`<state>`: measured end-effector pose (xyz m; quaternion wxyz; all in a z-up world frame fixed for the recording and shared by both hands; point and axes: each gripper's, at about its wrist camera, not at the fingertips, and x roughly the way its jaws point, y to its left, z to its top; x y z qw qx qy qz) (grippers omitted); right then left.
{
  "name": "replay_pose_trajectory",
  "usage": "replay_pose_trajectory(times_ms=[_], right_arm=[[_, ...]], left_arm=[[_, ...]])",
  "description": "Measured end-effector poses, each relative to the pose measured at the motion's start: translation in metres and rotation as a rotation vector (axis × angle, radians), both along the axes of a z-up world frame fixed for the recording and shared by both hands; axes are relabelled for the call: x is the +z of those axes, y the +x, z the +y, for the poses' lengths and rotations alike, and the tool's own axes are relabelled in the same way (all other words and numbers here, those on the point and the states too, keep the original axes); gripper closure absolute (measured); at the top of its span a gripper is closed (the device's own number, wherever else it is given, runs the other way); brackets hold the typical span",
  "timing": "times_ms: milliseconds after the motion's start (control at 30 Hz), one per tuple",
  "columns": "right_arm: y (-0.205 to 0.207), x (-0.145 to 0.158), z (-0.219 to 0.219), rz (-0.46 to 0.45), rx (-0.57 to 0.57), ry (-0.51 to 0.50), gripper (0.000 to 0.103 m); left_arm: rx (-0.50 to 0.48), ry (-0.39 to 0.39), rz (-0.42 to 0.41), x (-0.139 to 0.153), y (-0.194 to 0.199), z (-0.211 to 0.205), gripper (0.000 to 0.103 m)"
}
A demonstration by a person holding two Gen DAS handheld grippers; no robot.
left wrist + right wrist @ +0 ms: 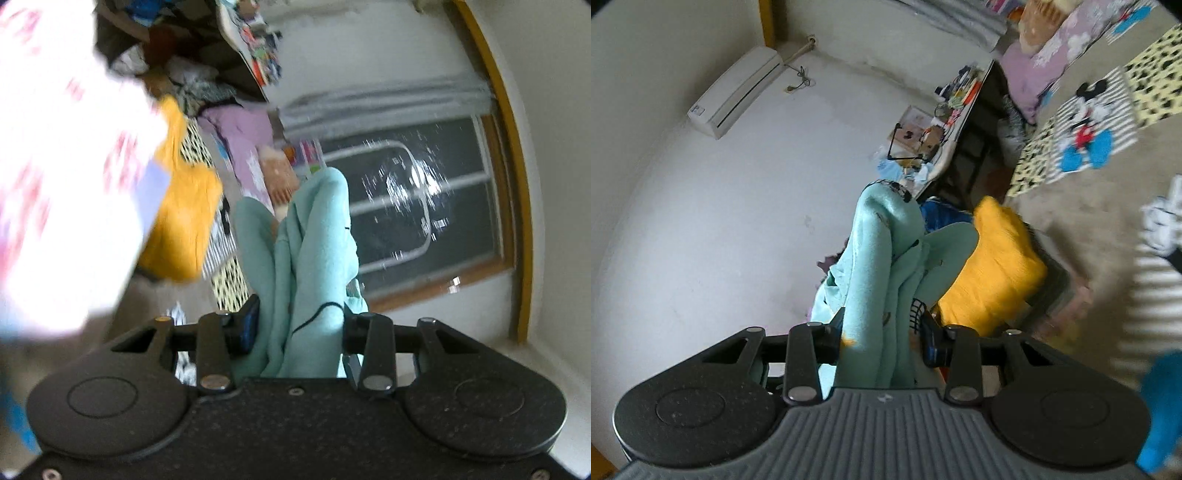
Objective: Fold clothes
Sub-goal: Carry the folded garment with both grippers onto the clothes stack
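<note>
Gripping a bunched fold of the mint-green garment (317,236), the left gripper (295,325) has its jaws pinching the cloth between the pads. The right gripper (882,332) likewise has its jaws clamped on the mint-green garment (882,266), which rises in thick folds straight out from the pads. Both views are tilted and partly blurred.

Just beyond the garment, on its side toward the floor, lies a yellow cloth (993,269). Farther beyond the garment is a patterned rug (1086,125) with a cartoon mouse, spread on the floor. A cluttered surface (960,122) stands past the garment against the wall, and an air conditioner (735,90) hangs high on that wall. In the left view a dark window (417,199) sits behind the garment.
</note>
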<state>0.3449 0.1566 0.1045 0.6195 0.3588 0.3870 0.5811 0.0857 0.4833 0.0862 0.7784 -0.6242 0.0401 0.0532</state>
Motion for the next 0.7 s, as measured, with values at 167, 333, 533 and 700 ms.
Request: replay_pose_trajectory(times_ms=[167, 333, 533, 700], right_arm=[[0.044, 0.015, 0.064, 0.019, 0.022, -0.005, 0.064], [0.075, 0.018, 0.113, 0.010, 0.037, -0.003, 0.064], [0.103, 0.004, 0.152, 0.021, 0.044, -0.013, 0.064], [0.119, -0.009, 0.174, 0.009, 0.011, -0.008, 0.064]], left_arm=[[0.062, -0.056, 0.033, 0.001, 0.029, 0.055, 0.066], [0.102, -0.079, 0.076, -0.007, 0.050, 0.083, 0.066], [0.123, -0.098, 0.097, -0.013, 0.065, 0.106, 0.066], [0.166, -0.012, 0.332, -0.009, 0.084, 0.121, 0.043]])
